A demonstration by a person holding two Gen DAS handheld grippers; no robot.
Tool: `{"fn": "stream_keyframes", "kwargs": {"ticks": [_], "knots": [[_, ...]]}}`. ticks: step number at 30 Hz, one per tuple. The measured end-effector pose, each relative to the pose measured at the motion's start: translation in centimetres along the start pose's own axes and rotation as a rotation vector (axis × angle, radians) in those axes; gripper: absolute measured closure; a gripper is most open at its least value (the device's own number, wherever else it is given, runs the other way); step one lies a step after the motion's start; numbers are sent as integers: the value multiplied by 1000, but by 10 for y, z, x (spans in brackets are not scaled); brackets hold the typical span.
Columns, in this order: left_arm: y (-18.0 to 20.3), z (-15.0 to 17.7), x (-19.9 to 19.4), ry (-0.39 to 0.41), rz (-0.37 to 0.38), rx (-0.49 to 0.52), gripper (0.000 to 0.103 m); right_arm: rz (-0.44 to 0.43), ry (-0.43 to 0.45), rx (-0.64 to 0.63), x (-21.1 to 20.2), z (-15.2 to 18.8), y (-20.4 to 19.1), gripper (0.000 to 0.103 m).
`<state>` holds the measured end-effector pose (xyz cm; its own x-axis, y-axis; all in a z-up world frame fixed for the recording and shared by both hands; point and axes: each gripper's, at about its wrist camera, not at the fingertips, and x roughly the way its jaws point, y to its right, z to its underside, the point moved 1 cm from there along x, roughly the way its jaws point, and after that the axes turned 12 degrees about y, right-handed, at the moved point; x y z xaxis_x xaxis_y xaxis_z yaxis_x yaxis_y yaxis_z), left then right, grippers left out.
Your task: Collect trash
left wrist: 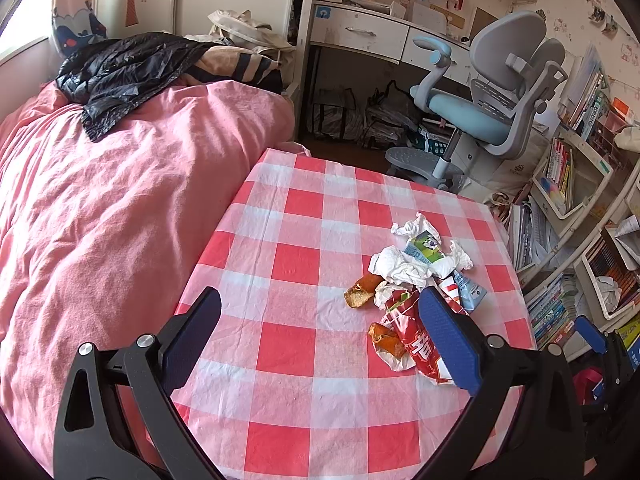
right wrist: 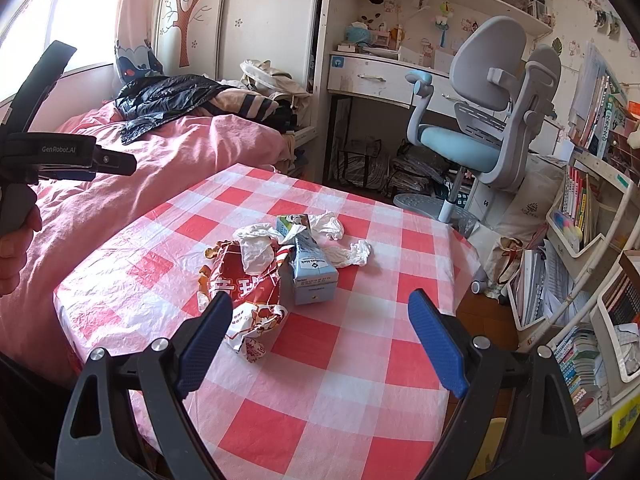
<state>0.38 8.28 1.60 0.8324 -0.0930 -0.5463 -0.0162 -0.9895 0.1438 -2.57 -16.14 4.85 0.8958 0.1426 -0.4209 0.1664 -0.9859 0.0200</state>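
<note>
Both sets of jaws spread wide, nothing between the ribbed blue pads. Left gripper (left wrist: 320,336) over glossy red-and-white checked tablecloth (left wrist: 288,264); trash pile (left wrist: 416,280) just ahead of its right pad, partly hidden behind it. Right gripper (right wrist: 320,332) low over same cloth, pile ahead of the gap: crinkled red foil snack bag (right wrist: 244,280) by left pad, boxy blue carton (right wrist: 312,268) centered beyond, crumpled white tissues (right wrist: 348,254) draped around. Orange crusty bread scraps (left wrist: 362,290) left of pile.
</note>
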Motion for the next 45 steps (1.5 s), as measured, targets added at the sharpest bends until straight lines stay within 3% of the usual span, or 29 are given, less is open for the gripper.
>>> {"fn": "stream_keyframes", "kwargs": {"ticks": [33, 41, 45], "knots": [[-1, -1, 0, -7, -6, 3, 7, 1, -3, -2, 1, 1, -2, 17], [-37, 9, 15, -53, -38, -85, 7, -44, -35, 5, 5, 5, -5, 17], [-39, 11, 29, -77, -9, -104, 7, -84, -82, 19, 13, 11, -5, 17]]}}
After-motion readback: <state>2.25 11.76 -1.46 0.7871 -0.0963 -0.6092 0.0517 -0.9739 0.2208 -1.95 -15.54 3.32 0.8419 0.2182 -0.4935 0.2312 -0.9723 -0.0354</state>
